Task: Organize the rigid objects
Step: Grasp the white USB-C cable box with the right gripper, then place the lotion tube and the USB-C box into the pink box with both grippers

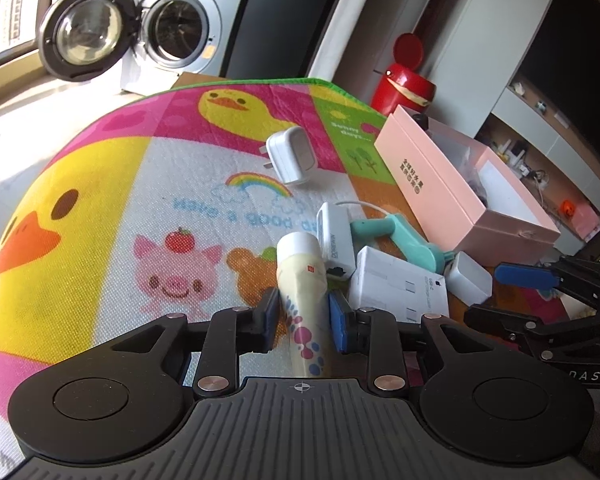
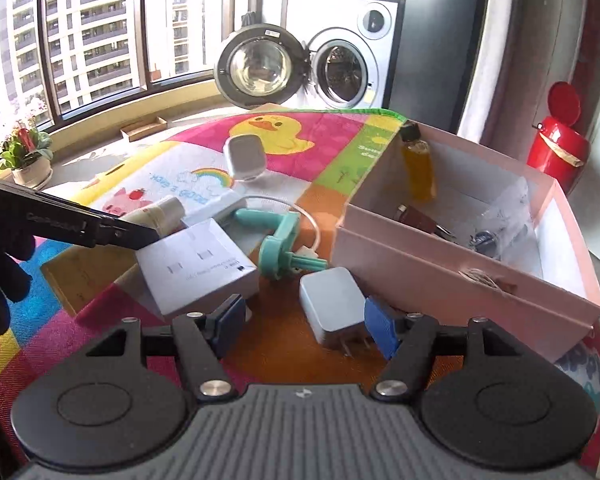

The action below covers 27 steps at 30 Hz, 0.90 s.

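My left gripper point(image 1: 306, 316) is shut on a cream tube with a white cap point(image 1: 302, 280), held over the cartoon play mat point(image 1: 100, 200). In the right wrist view its black finger and the tube point(image 2: 164, 210) show at the left. My right gripper point(image 2: 306, 328) stands open low over the mat. A small white charger point(image 2: 332, 304) lies between its pads, close by the right one, prongs toward me. Just right of it sits the open pink box point(image 2: 460, 300), holding a yellow bottle point(image 2: 418, 168) and small items.
A white carton point(image 2: 196, 264), a teal plastic hook point(image 2: 278, 248), a white cabled adapter point(image 1: 336, 240) and a white plug point(image 1: 292, 156) lie on the mat. A red bin point(image 1: 404, 80) and a washing machine with its door open point(image 1: 172, 32) stand beyond.
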Tool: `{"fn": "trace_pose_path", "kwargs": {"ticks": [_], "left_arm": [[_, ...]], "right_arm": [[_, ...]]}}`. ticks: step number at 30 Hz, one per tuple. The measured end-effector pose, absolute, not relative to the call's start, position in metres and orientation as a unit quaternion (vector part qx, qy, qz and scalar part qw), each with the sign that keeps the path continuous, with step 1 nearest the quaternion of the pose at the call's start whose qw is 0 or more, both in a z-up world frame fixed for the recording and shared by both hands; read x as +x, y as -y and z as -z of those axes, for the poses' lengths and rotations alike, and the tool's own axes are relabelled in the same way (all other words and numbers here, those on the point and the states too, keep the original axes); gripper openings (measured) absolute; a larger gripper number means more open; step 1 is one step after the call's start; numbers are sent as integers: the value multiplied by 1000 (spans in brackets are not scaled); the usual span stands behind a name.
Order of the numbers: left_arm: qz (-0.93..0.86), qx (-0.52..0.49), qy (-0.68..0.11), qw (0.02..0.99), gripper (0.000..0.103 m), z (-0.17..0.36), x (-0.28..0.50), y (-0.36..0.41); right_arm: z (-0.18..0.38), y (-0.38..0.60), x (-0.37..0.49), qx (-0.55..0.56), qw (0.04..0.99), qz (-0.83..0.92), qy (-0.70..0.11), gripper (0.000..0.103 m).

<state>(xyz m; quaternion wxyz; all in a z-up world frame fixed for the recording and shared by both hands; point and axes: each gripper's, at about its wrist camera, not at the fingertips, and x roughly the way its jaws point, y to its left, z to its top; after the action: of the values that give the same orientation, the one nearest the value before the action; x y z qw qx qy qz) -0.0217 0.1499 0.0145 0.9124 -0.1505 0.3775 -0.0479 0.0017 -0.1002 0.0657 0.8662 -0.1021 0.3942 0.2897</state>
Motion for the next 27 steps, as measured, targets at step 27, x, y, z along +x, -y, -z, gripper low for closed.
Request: {"fn": "trace_pose_path", "kwargs": {"ticks": [27], "left_arm": [[146, -41, -394, 906, 29, -19, -39, -118]], "right_arm": [[-87, 109, -29, -119, 829, -363, -408, 69]]}}
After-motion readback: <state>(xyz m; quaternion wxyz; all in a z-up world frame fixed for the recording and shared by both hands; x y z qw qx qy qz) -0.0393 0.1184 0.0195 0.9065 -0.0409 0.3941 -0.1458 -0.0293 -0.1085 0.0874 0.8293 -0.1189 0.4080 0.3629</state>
